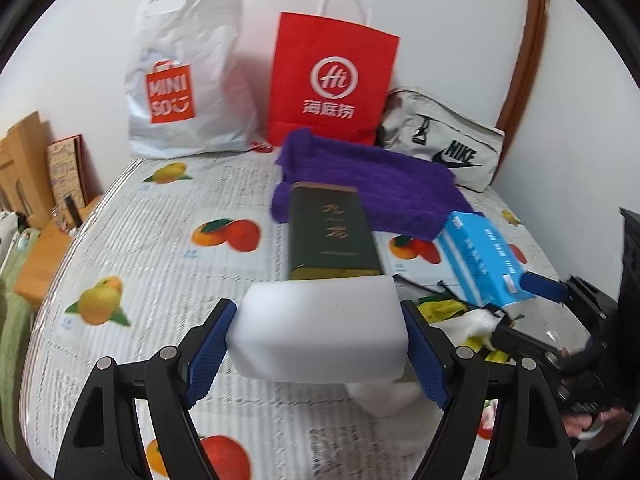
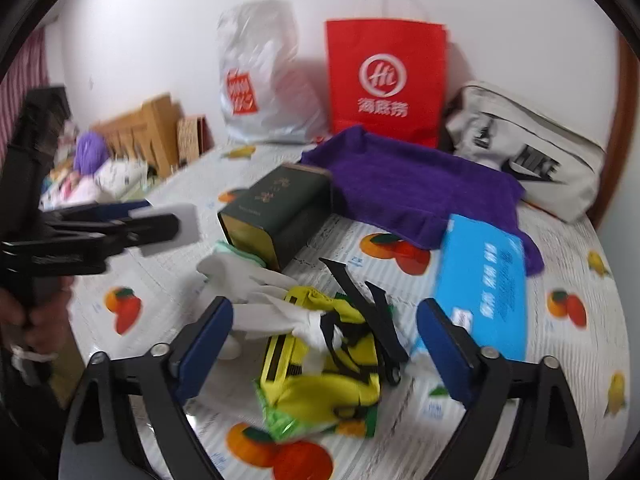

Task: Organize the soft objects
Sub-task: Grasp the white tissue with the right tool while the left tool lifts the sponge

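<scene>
My left gripper (image 1: 317,309) is shut on a white foam block (image 1: 320,336), one blue pad pressing on each side, and holds it above the fruit-print table cloth (image 1: 140,248). The right wrist view shows the same block (image 2: 178,220) at the left, held in the air. My right gripper (image 2: 324,306) stands open over a yellow pouch (image 2: 328,380) and a white glove (image 2: 264,292), touching neither. A blue tissue pack (image 2: 484,288) lies just behind its right finger. A purple towel (image 1: 372,188) is spread further back.
A dark green tin (image 1: 332,236) lies in front of the towel. Against the wall stand a white plastic bag (image 1: 188,76), a red paper bag (image 1: 332,80) and a grey Nike bag (image 1: 444,140). A black clip (image 2: 372,312) lies by the pouch.
</scene>
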`<action>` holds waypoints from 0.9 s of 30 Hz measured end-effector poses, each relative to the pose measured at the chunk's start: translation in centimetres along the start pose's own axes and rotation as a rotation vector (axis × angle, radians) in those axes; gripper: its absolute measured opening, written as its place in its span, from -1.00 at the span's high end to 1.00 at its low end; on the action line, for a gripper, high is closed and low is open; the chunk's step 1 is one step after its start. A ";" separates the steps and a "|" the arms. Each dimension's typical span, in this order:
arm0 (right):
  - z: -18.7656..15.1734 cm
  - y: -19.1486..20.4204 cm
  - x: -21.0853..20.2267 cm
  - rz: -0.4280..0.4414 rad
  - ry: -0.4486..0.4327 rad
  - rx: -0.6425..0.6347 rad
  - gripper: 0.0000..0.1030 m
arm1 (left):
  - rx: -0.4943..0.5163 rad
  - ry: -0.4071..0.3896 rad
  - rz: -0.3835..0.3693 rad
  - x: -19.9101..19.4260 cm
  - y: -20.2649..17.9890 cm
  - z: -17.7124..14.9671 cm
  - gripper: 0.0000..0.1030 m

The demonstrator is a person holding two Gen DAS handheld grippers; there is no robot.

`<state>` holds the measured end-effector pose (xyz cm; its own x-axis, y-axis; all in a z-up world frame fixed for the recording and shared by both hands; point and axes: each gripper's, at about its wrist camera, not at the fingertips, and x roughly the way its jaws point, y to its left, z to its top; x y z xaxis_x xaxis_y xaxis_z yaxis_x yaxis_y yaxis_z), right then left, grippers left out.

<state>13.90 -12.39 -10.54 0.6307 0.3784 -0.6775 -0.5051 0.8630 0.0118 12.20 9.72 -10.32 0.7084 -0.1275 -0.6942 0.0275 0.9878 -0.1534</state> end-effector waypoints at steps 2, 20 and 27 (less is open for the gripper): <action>0.4 0.0 1.6 0.011 0.040 -0.020 -0.59 | -0.014 0.006 -0.012 -0.1 0.7 -0.3 -0.55; 1.7 1.7 2.4 0.185 0.154 -0.065 0.52 | -0.064 0.022 -0.076 0.4 2.3 -1.1 -0.55; 1.8 0.5 4.1 0.070 0.184 -0.019 0.52 | -0.074 0.022 -0.080 0.2 2.6 -1.3 -0.55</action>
<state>17.32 -9.82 -11.95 0.4765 0.3680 -0.7984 -0.5562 0.8295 0.0505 11.49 12.17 -11.83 0.6905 -0.2085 -0.6926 0.0305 0.9651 -0.2602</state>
